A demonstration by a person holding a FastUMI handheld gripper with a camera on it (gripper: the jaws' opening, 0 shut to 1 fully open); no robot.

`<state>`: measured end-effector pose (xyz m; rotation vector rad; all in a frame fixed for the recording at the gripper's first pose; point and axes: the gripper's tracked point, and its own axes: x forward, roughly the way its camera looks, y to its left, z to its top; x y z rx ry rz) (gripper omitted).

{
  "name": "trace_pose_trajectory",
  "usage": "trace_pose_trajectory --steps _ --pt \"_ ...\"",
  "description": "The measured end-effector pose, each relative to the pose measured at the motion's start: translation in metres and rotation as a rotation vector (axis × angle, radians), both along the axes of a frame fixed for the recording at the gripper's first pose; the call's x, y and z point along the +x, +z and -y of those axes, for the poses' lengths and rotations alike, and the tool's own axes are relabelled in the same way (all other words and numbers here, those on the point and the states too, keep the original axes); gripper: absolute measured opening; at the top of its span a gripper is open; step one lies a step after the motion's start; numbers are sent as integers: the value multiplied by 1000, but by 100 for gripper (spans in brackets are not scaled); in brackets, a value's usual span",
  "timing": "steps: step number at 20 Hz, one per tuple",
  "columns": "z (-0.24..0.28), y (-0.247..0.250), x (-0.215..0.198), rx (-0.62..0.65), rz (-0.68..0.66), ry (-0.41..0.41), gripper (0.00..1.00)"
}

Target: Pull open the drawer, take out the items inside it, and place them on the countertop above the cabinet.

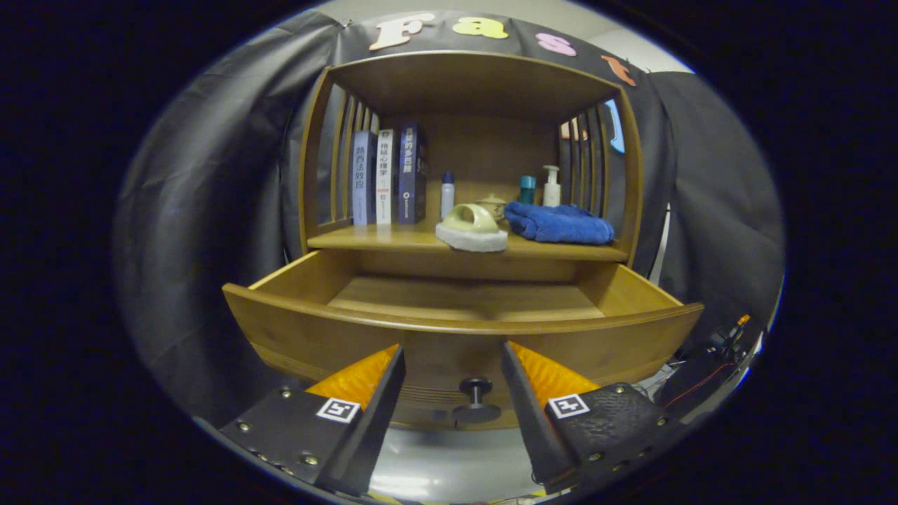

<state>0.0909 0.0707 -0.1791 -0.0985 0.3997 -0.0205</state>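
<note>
Gripper (452, 382) spread wide, holding nothing. Brown wooden drawer (463, 330), centre frame, stands pulled out; its dark round knob (476, 387) sits between the fingers. Visible floor bare; front portion hidden.

Drawer (456, 298): pulled out, its inside bare.
Knob (476, 386): between the tool's (452, 358) spread fingers, untouched.
Surface (393, 238): scrubber (471, 228) at front edge, blue towel (558, 223) beside it.

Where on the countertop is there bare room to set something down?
Free: the countertop front strip between the books and the scrubber. Crowded: the right half, with the blue towel and bottles. The gripper is open, fingers flanking the drawer knob.
</note>
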Motion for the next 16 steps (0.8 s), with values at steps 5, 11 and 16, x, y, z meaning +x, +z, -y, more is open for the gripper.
trace_pose_trajectory --steps 5,11,16 --pt "0 2 2 7 18 -49 80" --pt "-1 8 39 -20 24 -31 80" --pt "1 4 80 -12 14 -25 81"
